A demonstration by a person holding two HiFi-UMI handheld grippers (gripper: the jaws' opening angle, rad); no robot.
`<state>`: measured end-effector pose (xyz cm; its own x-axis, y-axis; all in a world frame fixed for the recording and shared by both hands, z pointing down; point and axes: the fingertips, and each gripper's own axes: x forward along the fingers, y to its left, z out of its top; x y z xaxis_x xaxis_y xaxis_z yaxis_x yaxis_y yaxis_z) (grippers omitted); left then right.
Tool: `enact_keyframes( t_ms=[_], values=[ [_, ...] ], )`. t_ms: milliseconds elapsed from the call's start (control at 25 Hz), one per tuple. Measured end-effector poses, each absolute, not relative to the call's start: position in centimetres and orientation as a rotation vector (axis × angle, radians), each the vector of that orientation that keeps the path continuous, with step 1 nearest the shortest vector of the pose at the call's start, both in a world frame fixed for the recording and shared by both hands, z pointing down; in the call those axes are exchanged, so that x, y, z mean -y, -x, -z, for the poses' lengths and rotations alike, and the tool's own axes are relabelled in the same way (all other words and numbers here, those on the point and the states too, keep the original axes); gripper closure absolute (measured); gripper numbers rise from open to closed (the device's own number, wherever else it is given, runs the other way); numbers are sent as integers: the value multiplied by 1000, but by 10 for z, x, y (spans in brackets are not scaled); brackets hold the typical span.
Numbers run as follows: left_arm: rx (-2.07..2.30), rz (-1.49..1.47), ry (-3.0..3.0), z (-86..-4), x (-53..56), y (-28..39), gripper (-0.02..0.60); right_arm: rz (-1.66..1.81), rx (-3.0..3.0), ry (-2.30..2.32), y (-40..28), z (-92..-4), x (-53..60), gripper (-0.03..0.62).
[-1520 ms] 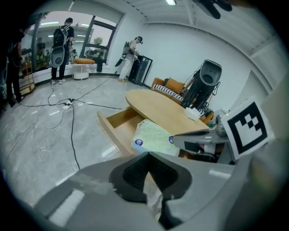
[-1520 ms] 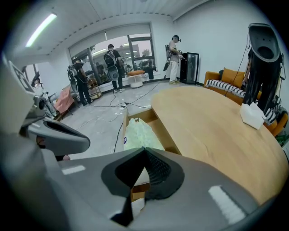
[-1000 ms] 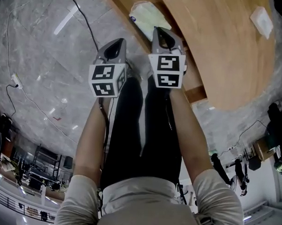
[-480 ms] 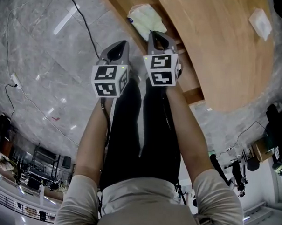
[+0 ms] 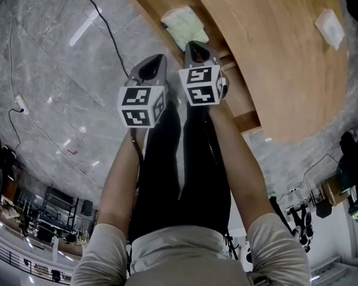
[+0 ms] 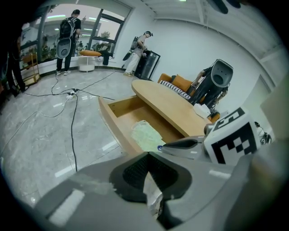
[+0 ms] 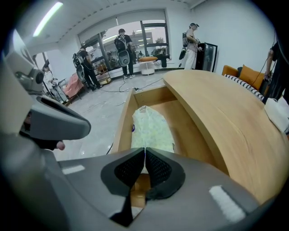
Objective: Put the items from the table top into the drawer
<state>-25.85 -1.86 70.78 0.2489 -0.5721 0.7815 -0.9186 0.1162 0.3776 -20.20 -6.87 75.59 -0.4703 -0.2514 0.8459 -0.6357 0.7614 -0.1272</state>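
- Points the left gripper (image 6: 147, 165) down over the grey floor (image 6: 45, 131), pads pressed together on nothing.
- Holds the right gripper (image 7: 145, 160) just beside it, above the near end of the open drawer (image 7: 123, 119), jaws closed and empty.
- Shows a pale green bag (image 7: 151, 126) lying inside the drawer.
- Leaves a white item (image 5: 330, 27) farther off on the wooden table top (image 5: 288, 73), well apart from both grippers.

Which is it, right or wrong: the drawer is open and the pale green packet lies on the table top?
Wrong. The drawer is open, but the pale green packet lies inside the drawer, not on the table top. The right gripper view shows it.
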Motion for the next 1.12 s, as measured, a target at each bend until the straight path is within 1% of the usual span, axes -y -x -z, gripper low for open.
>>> enact_keyframes(
  t_ms=[160,240,280,320,520,640,720,800,1120],
  values=[
    [1443,-467,-1584,-698,19,257,561,-546,2073,-657,209,-756,69,548],
    [1460,-460,-1595,-690,21,257,562,-550,2081,-649,212,-751,70,499],
    [1469,-443,-1591,-685,21,258,562,-550,2085,-643,213,-747,70,482],
    [1479,-425,-1580,-680,20,259,562,-544,2090,-636,214,-741,70,479],
    [1516,-361,-1522,-641,9,262,562,-490,2129,-627,212,-677,67,492],
    [1547,-321,-1498,-594,-1,264,562,-483,2195,-599,219,-621,57,522],
    [1573,-300,-1497,-559,-4,262,562,-438,2247,-597,223,-581,56,570],
    [1597,-285,-1522,-524,-1,262,561,-391,2295,-624,225,-542,60,586],
    [1682,-239,-1690,-393,3,269,562,-211,2475,-767,222,-386,66,586]
  ],
)
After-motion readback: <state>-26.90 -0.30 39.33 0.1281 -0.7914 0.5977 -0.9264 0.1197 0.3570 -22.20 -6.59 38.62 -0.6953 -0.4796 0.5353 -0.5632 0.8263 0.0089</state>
